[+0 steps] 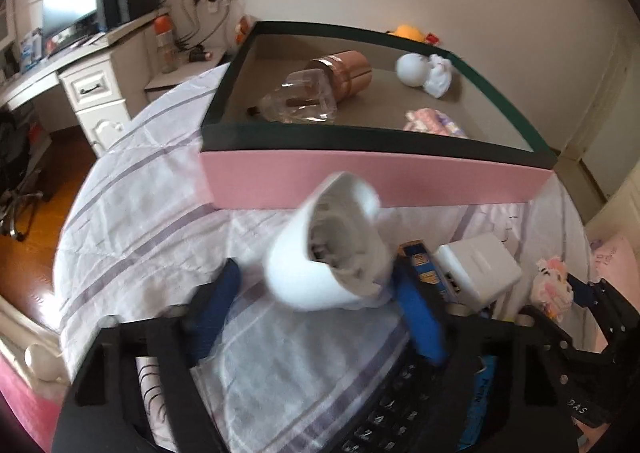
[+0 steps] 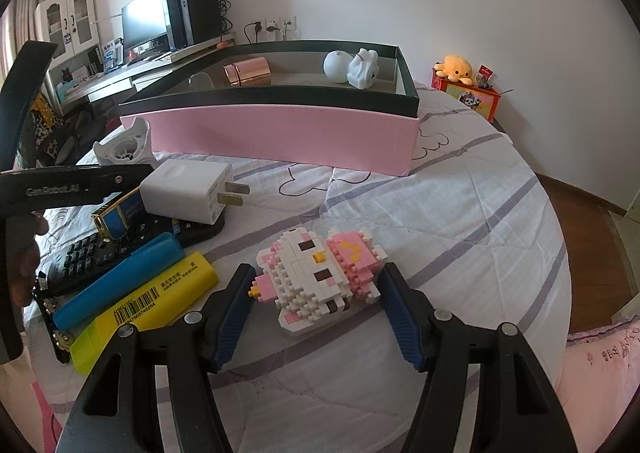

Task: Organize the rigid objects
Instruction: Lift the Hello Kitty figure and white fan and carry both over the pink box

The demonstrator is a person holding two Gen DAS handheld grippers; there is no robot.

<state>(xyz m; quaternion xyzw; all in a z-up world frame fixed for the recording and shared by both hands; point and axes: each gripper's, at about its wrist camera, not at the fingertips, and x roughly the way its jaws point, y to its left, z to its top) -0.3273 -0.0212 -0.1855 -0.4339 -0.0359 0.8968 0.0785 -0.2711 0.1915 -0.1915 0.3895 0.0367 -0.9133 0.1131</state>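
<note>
Brick-built cat figure [image 2: 320, 277] in white and pink plastic studs lay on its back on the striped bedsheet [image 2: 460, 213], well short of the long pink cardboard box with the dark rim [image 2: 280, 133], and the right gripper [image 2: 317, 273] had it bracketed, with the blue ribbed pads [image 2: 234, 317] looking pressed against both flanks. It was a light thing by the look of it, and stiff, but it was made of snapped-together blocks, so a hard squeeze or a knock would probably pop the ears or bow off. The flat sides of the body seemed the place to hold, not the pink frills. Across on the other side, the left gripper [image 1: 318, 271] had a white hollow plastic cup-shaped piece [image 1: 332, 249] between its fingers. The piece was smeared with blur, and whether those pads were actually biting could not be told. Smooth and rounded, that one would likely slip unless it was taken across its widest walls.
</note>
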